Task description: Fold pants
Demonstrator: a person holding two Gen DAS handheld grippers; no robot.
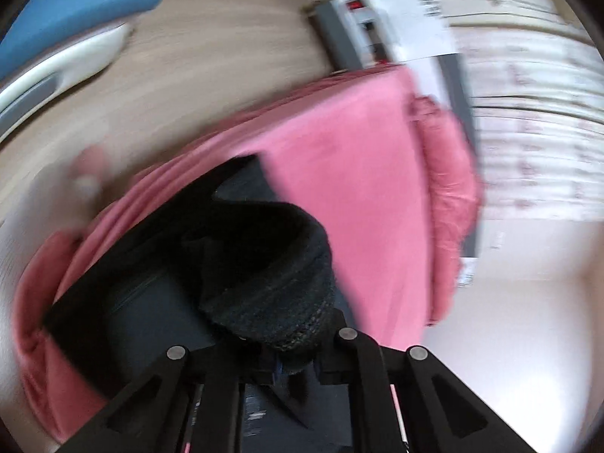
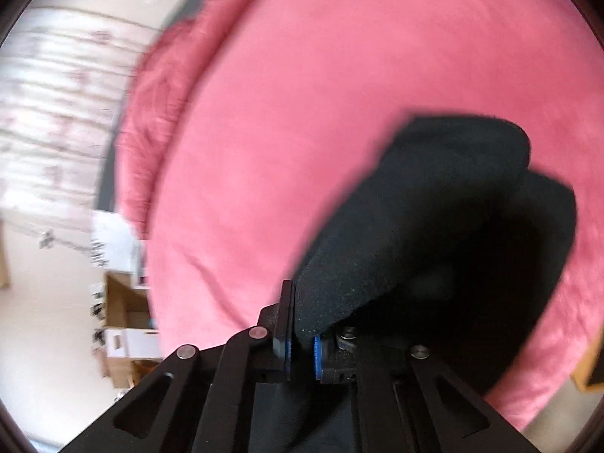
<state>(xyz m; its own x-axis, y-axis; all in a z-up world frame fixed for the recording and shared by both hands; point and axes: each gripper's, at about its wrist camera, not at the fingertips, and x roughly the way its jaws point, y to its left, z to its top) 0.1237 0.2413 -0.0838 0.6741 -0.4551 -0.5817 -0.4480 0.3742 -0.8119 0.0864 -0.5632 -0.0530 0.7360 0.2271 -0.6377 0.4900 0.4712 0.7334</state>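
Note:
The black pants [image 1: 260, 275] hang bunched over a pink cloth-covered surface [image 1: 347, 173]. My left gripper [image 1: 287, 355] is shut on a thick folded edge of the pants, which hides its fingertips. In the right wrist view my right gripper [image 2: 302, 343] is shut on another edge of the black pants [image 2: 422, 226], held above the pink cloth [image 2: 302, 120]. The blue pads [image 2: 318, 355] pinch the fabric. Both views are blurred by motion.
A wooden floor [image 1: 196, 71], a blue object [image 1: 75, 3] and a white rail [image 1: 68, 64] lie beyond the pink cloth. A grey and white unit [image 1: 381, 26] stands at the back. Cardboard boxes [image 2: 124, 313] sit on a pale floor at the left.

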